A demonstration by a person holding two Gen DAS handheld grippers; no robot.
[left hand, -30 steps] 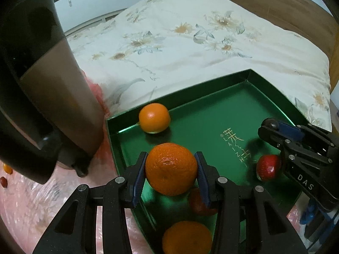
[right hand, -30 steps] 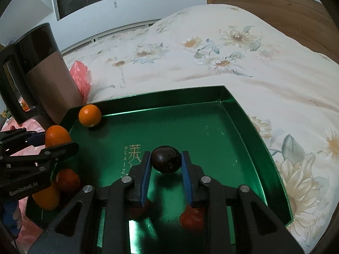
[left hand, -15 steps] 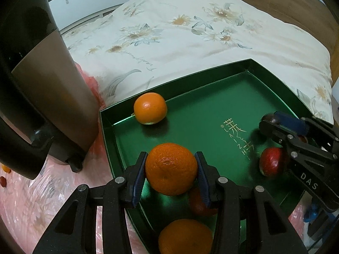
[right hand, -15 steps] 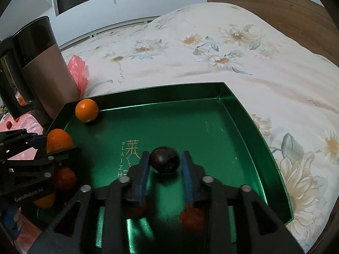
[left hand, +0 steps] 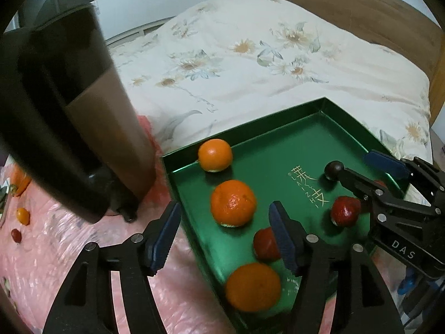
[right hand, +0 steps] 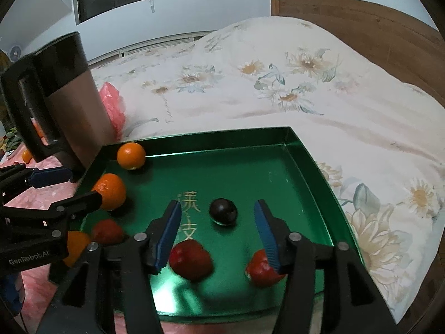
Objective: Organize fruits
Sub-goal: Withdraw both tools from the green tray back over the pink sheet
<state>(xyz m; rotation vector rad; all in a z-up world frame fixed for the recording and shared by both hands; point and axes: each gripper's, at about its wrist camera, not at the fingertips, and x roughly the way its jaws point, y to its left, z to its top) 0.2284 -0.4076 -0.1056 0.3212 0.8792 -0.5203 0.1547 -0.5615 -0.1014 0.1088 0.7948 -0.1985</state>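
A green tray [left hand: 278,133] [right hand: 311,161] lies at the edge of a bed. Three oranges rest along its left side: a far one [left hand: 215,155] [right hand: 131,156], a middle one [left hand: 233,202] [right hand: 109,191] and a near one [left hand: 252,286]. My left gripper [left hand: 225,233] hangs above the middle orange, jaws opening, pads clear of it. A dark round fruit [right hand: 223,211] [left hand: 333,169] sits mid-tray under my right gripper [right hand: 217,231], jaws opening, nothing touching the pads. Red fruits [right hand: 190,260] [right hand: 261,268] [left hand: 345,211] lie near the front.
A tall dark kettle [left hand: 69,117] [right hand: 55,103] stands left of the tray on a pink plastic cover [left hand: 41,250]. Small loose fruits [left hand: 22,215] lie at the far left. A floral quilt [right hand: 278,83] and wooden headboard [right hand: 375,33] lie behind.
Both grippers opened and lifted. The middle orange left the left jaws and now rests on the tray; the dark fruit left the right jaws and sits on the tray floor.
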